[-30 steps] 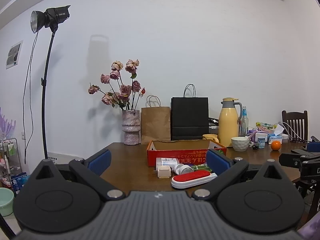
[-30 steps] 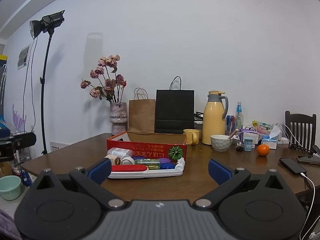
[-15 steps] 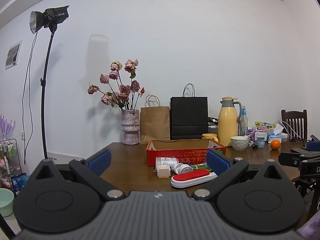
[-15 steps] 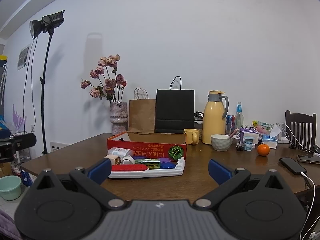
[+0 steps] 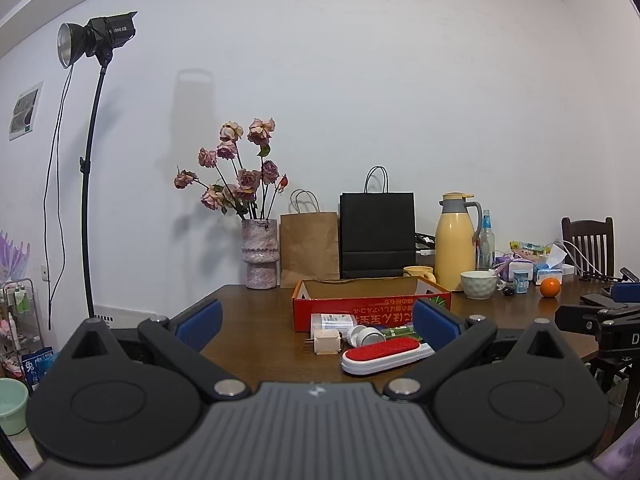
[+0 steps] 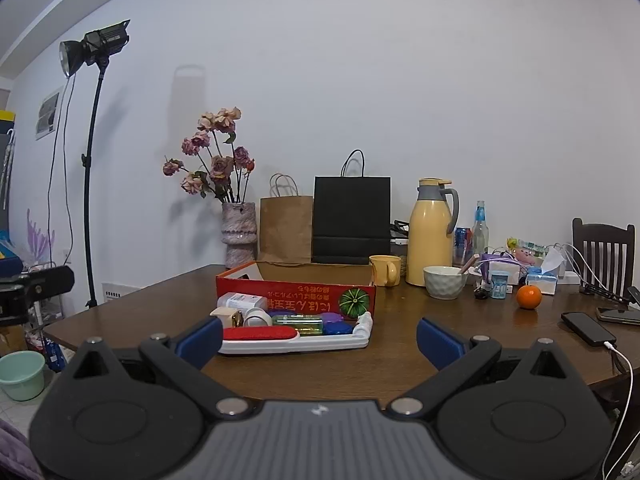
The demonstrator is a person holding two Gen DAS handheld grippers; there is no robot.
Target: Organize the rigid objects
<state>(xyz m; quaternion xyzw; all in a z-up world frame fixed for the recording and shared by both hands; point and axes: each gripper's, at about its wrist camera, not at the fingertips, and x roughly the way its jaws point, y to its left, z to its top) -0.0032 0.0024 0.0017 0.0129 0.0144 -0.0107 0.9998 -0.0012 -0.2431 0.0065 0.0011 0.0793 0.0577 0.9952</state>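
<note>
A shallow red cardboard box (image 5: 372,304) (image 6: 296,300) stands mid-table, open at the top. In front of it lies a cluster of small items: a red-and-white lint brush (image 5: 386,354) (image 6: 260,336), a beige plug adapter (image 5: 326,341) (image 6: 228,317), a white round case (image 5: 366,334) (image 6: 256,317), a white carton (image 5: 332,320) (image 6: 242,301), a green bottle (image 6: 298,326) and blue and purple pieces (image 6: 338,327). My left gripper (image 5: 316,324) is open and held short of the cluster. Nothing sits between the fingers of my open right gripper (image 6: 320,336), also short of it.
Along the back stand a vase of dried roses (image 6: 238,236), brown and black paper bags (image 6: 352,220), a yellow thermos (image 6: 430,232), a mug (image 6: 384,270), a bowl (image 6: 444,282) and an orange (image 6: 528,297). A phone on a cable (image 6: 588,328) lies right. A light stand (image 5: 86,200) is left.
</note>
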